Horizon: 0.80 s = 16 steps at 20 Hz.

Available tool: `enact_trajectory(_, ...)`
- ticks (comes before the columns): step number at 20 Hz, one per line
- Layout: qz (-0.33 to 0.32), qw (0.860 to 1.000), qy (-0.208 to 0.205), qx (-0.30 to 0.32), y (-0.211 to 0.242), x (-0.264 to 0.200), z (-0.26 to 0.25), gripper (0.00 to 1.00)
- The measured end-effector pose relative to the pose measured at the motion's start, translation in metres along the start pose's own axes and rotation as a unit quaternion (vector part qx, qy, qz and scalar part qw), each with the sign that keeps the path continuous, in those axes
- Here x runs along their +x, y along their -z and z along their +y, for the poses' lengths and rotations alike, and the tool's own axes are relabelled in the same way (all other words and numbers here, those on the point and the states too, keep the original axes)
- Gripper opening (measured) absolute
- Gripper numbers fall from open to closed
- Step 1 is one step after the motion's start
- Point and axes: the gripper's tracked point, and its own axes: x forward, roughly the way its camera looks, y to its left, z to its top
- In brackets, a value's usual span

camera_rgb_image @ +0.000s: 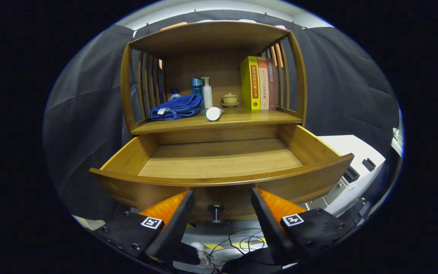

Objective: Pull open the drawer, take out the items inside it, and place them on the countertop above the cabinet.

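The gripper (222, 199) hangs in front of the wooden cabinet (215, 76) with its fingers (179, 213) spread wide apart, holding nothing. Between them, a little ahead, sits the small dark knob (216, 210) on the curved front of the drawer (127, 160). The drawer is pulled well out, and the bare wooden bottom I can see has nothing lying on it. Above it, on the tabletop (242, 116) of the cabinet, a blue cloth (177, 107) lies bunched toward the left, and a white tube (214, 113) rests on its side just beside it, near the front edge. Behind these stand a blue bottle (197, 86) and a white pump bottle (207, 93), close together, with a small lidded cup (229, 99) on a saucer further right. A yellow book (250, 83) and two more books (267, 83) stand upright against the slatted right side. Cables (238, 241) trail on the floor below the fingers, and a white machine (356, 167) stands to the right of the drawer.
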Motion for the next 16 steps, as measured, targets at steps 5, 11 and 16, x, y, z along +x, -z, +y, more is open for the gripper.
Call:
enact_trajectory(5,-0.006,1.0,-0.001,0.003,-0.009,0.014,0.0,0.99)
enact_trajectory(11,-0.035,0.999,-0.006,0.006,-0.034,0.05,-0.001,0.99)
enact_trajectory(16,-0.044,0.999,-0.007,0.008,-0.052,0.088,0.0,0.99)
